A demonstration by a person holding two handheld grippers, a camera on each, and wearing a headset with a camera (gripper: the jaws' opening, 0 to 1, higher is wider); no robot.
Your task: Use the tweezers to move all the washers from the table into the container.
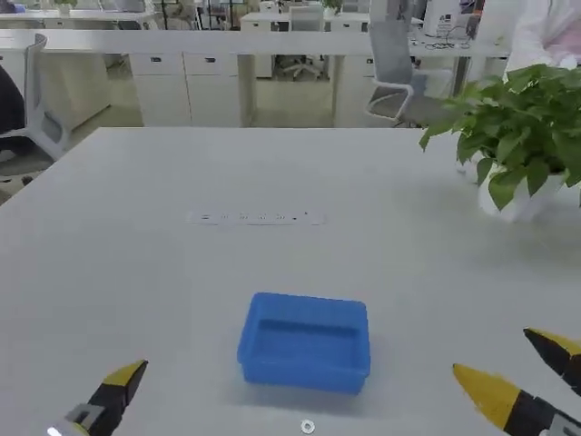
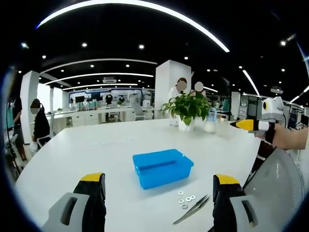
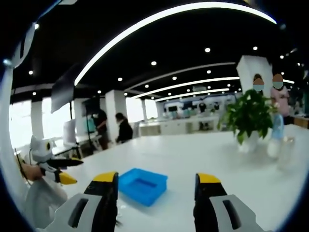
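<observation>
The left tool [image 2: 159, 179] and right tool [image 3: 157, 177] are both spread and empty, over the near desk [image 1: 163, 272]. Between them sits the blue container [image 1: 304, 341]. The washers [image 2: 186, 198] and tweezers [image 2: 192, 209] lie just on its near side. A plant [image 1: 522, 127] stands far right.

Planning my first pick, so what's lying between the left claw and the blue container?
In the left gripper view, a few washers and the tweezers lie on the table between the left claw and the blue container.
</observation>
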